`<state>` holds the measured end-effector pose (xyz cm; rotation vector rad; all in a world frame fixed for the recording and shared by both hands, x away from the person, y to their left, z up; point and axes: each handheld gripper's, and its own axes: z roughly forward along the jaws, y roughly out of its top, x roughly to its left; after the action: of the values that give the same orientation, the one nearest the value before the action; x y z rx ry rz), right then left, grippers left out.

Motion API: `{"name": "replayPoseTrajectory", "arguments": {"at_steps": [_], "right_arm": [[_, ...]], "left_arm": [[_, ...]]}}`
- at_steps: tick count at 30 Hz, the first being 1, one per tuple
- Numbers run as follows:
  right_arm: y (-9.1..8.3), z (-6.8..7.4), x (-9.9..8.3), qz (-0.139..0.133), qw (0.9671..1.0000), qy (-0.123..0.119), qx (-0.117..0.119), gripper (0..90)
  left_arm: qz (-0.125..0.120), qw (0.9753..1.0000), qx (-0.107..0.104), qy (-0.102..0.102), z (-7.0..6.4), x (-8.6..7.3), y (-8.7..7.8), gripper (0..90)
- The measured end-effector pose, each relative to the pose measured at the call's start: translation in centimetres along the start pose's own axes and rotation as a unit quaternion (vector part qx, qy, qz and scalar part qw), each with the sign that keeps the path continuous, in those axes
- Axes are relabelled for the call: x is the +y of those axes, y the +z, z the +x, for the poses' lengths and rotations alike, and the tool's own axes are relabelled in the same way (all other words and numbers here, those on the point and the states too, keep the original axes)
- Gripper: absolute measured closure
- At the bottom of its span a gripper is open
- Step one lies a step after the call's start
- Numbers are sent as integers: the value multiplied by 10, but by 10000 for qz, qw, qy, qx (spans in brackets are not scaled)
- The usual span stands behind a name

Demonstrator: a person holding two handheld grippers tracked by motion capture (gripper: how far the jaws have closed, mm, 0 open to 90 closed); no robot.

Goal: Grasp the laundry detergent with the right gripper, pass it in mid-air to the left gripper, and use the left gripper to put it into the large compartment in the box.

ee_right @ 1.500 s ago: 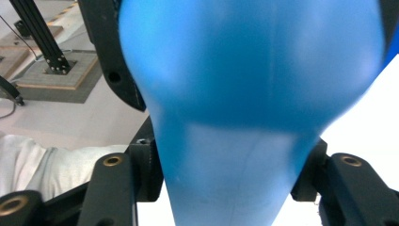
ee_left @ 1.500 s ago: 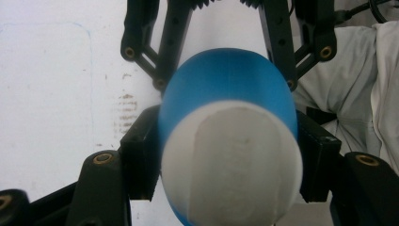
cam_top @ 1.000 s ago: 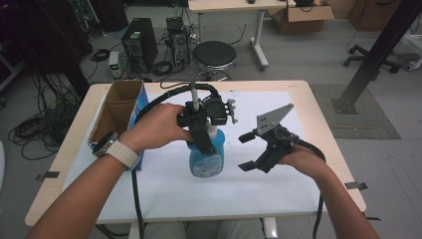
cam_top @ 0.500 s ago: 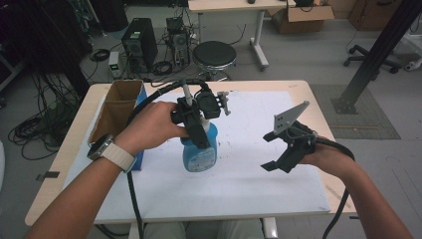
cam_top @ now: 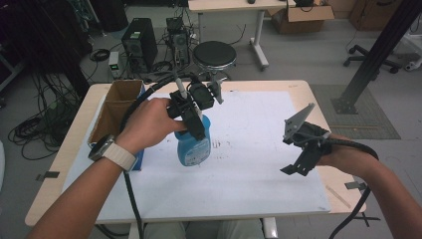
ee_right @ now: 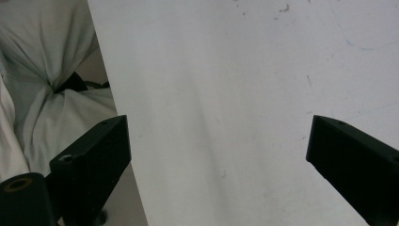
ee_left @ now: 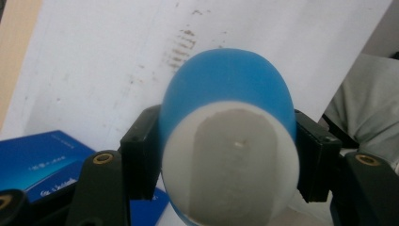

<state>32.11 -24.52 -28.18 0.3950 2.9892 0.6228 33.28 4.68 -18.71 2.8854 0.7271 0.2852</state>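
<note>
left gripper [cam_top: 196, 127] jaws pinch the blue spray bottle [cam_top: 193, 145]; right gripper [cam_top: 298, 162] jaws spread wide.

No writing can be read. The blue box [ee_left: 42, 162] by the bench's left edge carries small pale lettering, too blurred to make out. The blue spray bottle [cam_top: 193, 144] shows no legible label.

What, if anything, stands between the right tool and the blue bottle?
Nothing visible: only bare white sheet lies between the open right tool and the blue bottle, which the left tool already grips.
</note>
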Motion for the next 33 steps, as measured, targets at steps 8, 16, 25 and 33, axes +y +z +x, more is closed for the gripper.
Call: {"name": "replayPoseTrajectory", "arguments": {"at_steps": [8,16,25,33], "right_arm": [[-3,0,-4,294,9996,16,-57,64],[-6,-2,-6,544,9985,-7,-100,64],[-12,-4,-7,657,9977,-19,-155,66],[-18,-7,-5,725,9972,-26,-192,66]], "left_arm": [[13,9981,158,-592,11,-4,-6,381],[120,9933,288,-1112,21,-9,-13,381],[10,9812,369,-1895,39,-22,-25,381],[5,9727,499,-2267,50,-29,-38,381]]}}
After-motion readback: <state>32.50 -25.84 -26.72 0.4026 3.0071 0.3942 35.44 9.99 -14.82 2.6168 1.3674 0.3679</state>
